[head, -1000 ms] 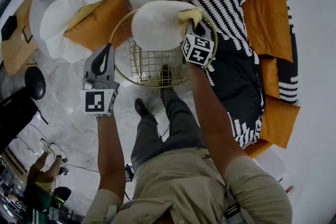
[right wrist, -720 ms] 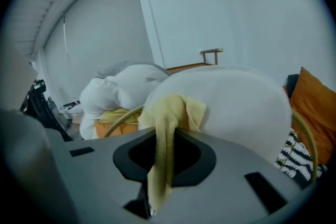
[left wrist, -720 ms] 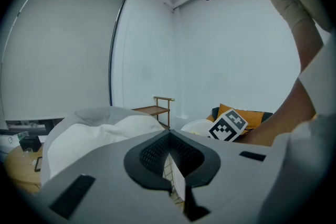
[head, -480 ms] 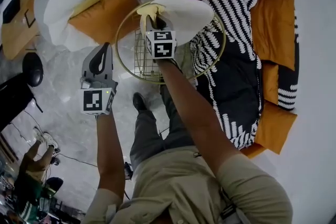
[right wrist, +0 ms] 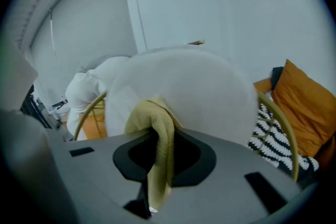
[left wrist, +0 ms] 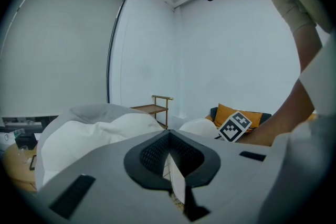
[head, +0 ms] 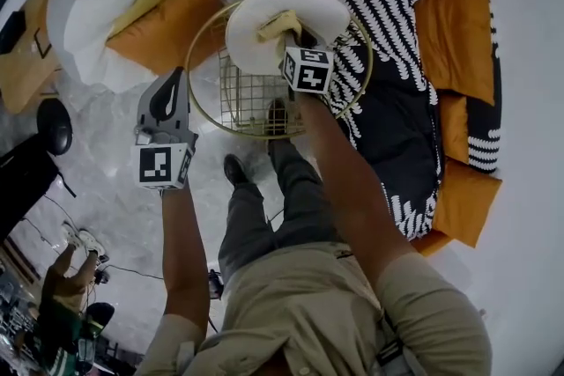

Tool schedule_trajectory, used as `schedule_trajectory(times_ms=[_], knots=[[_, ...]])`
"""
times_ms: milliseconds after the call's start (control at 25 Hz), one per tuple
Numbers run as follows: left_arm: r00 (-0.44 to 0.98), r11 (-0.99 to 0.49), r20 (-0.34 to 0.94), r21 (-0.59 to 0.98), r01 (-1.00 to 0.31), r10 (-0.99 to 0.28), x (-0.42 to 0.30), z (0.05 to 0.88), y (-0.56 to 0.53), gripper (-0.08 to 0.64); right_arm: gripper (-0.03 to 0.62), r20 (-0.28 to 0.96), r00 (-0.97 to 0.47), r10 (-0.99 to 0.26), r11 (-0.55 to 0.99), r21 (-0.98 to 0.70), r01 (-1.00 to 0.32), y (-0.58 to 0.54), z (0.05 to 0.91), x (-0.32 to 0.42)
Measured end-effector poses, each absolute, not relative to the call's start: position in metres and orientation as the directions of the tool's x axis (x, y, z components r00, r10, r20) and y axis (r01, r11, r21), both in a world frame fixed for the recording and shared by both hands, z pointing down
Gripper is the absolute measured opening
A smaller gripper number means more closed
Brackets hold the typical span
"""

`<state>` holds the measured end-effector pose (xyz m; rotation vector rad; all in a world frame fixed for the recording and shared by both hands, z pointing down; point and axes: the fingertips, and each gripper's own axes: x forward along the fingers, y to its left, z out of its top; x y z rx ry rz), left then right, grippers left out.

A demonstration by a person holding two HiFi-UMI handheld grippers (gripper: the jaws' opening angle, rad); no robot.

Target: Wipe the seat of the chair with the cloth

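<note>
"Right gripper (head: 291, 35)?"
"Clamped on a yellow, ribbed cloth (head: 278, 20), against the round white seat (head: 251, 44) of the gold wire chair (head: 251, 106)."
"Left gripper (head: 179, 82)?"
"Jaws together, empty."

A bunched, yellowish cloth (head: 278, 22) is seen draped against the white, rounded seat (head: 251, 48) of the gold wire-framed chair (head: 256, 106)

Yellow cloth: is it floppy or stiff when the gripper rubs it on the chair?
Probably floppy: the cloth folds and droops over the right gripper, whose jaws pinch it. It looks light, since a small pinch holds it all. Its woven, towel-like surface should drag rather than slide on the white seat.
</note>
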<state>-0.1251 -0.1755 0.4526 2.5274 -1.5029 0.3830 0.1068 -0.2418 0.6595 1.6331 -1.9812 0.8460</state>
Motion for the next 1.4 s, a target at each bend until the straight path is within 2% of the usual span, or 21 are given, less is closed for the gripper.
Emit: schedule_trajectory(times_ms=[160,280,440,760,920,1040,1400], knots=[[0.480,-0.499,0.305,0.018,-0.867,-0.823,-0.112,0.452,-0.181,0.014,0.052,0.695,-0.064,-0.716,-0.057,-0.149,-0.987,-0.233,0.666,0.202],[0.497,-0.516,0.304,0.021,-0.856,-0.813,-0.102,0.453,-0.183,0.014,0.052,0.687,0.003,-0.727,-0.117,-0.120,-0.986,-0.224,0.660,0.241],[0.519,-0.539,0.302,0.019,-0.842,-0.800,-0.088,0.451,-0.185,0.014,0.052,0.673,0.046,-0.738,-0.169,-0.119,-0.978,-0.215,0.653,0.259],[0.523,-0.542,0.299,0.020,-0.840,-0.798,-0.084,0.450,-0.183,0.014,0.052,0.667,0.033,-0.744,-0.156,-0.125,-0.980,-0.216,0.652,0.250],[0.509,-0.529,0.308,0.022,-0.848,-0.803,-0.093,0.455,-0.178,0.014,0.052,0.675,0.000,-0.738,-0.133,-0.145,-0.981,-0.220,0.658,0.223],[0.492,-0.511,0.317,0.027,-0.859,-0.811,-0.104,0.461,-0.174,0.014,0.052,0.685,-0.067,-0.726,-0.076,-0.176,-0.981,-0.227,0.669,0.176],[0.436,-0.457,0.356,0.029,-0.889,-0.826,-0.140,0.481,-0.152,0.014,0.052,0.665,-0.402,-0.630,0.269,-0.299,-0.916,-0.238,0.686,-0.017]])
